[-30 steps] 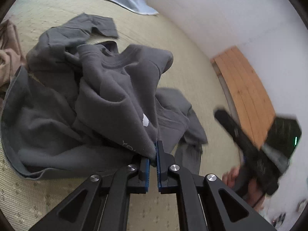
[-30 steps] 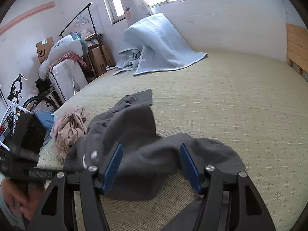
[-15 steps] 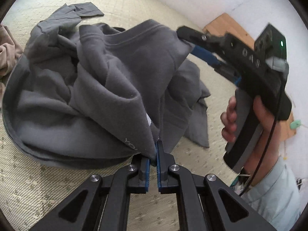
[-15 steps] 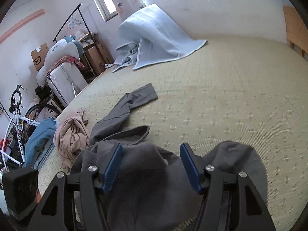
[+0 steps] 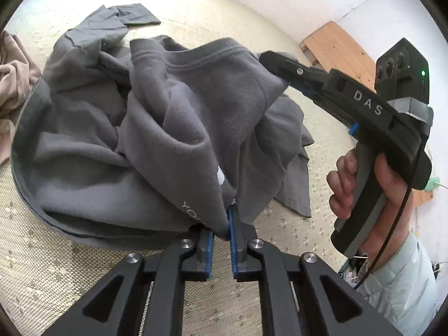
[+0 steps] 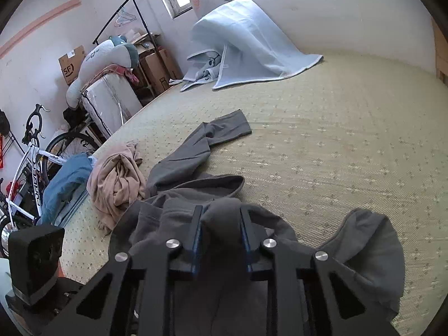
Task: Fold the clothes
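Observation:
A crumpled grey sweatshirt lies on the woven bed mat. My left gripper is shut on a fold of it near small white lettering, at the garment's near edge. In the left wrist view my right gripper, held in a hand, bites the shoulder next to the ribbed collar and lifts it slightly. The right wrist view shows the right gripper shut on a bunched ridge of the grey sweatshirt. One sleeve trails away across the mat.
A beige garment lies heaped left of the sweatshirt, with a blue one at the bed's edge. A light blue blanket is piled at the far corner. A bicycle, boxes and a clothes rack stand beyond the bed. A wooden headboard sits right.
My right gripper swung in from the right, open, and has now shut on the sweatshirt's shoulder by the collar. The left gripper has kept its hold.

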{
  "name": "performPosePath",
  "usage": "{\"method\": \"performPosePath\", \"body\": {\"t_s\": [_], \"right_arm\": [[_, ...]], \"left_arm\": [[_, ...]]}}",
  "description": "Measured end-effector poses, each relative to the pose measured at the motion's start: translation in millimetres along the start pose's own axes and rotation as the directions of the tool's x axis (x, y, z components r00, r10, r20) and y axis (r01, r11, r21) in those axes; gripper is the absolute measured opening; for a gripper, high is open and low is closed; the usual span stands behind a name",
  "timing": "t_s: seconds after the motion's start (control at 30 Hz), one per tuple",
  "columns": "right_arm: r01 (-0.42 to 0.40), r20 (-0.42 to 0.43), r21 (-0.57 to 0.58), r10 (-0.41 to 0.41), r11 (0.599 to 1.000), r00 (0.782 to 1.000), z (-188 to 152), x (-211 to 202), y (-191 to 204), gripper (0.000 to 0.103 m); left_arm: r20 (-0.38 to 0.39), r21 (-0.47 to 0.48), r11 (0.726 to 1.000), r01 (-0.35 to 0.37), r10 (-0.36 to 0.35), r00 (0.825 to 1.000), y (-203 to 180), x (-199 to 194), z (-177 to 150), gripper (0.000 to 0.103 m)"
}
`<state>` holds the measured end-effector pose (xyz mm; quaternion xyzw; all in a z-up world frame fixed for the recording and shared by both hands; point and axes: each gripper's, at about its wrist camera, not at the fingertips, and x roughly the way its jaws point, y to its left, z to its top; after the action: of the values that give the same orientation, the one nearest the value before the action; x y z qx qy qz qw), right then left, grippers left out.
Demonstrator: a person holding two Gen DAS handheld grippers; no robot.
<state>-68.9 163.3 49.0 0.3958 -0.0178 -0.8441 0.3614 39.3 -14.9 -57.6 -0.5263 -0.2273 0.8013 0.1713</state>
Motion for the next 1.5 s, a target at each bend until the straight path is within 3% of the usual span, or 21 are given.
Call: {"method": "performPosePath", "body": {"t_s": [0.23,0.37,0.47,0.6,0.7,0.8,1.1,1.27,1.4,1.5], "right_arm": [[0.045,0.025,0.014,-0.045,0.999,0.999,1,-10,-7,0.019],[0.07,0.035,0.02,-0.071,0.997,0.997,2,-16,-11,0.019],[0.088,0.043,0.023,-0.089,0.996,0.995,2,-20,-14,0.017],[0.112,0.054,0.028,-0.113,0.993,0.992,2,-25,-17,0.016],[0.12,0.054,0.025,-0.121,0.992,0.991,1,-26,-18,0.016],[0.129,0.052,0.024,-0.13,0.991,0.99,1,-27,-18,0.016],[0.14,0.05,0.056,-0.143,0.989,0.988,-4,-29,-23,0.016],[0.147,0.051,0.052,-0.149,0.988,0.987,-4,-28,-23,0.016],[0.156,0.051,0.056,-0.159,0.986,0.986,-2,-26,-24,0.016],[0.161,0.051,0.058,-0.164,0.985,0.985,-1,-23,-23,0.016]], "left_arm": [[0.087,-0.007,1.0,0.019,-0.018,0.996,-3,-16,16,0.03],[0.14,-0.035,0.998,0.061,-0.055,0.989,3,-33,24,0.047],[0.194,-0.075,0.987,0.139,-0.123,0.973,6,-46,30,0.05],[0.296,-0.067,0.975,0.211,-0.182,0.937,8,-71,36,0.075],[0.356,-0.057,0.97,0.237,-0.202,0.913,11,-89,42,0.076],[0.398,-0.067,0.973,0.219,-0.176,0.901,18,-100,46,0.076],[0.492,-0.191,0.976,0.109,-0.001,0.87,73,-121,66,0.076],[0.472,-0.29,0.954,0.073,0.076,0.878,110,-119,77,0.076],[0.434,-0.343,0.937,0.068,0.094,0.896,134,-111,81,0.076],[0.388,-0.338,0.941,0.021,0.119,0.914,138,-107,82,0.076]]}}
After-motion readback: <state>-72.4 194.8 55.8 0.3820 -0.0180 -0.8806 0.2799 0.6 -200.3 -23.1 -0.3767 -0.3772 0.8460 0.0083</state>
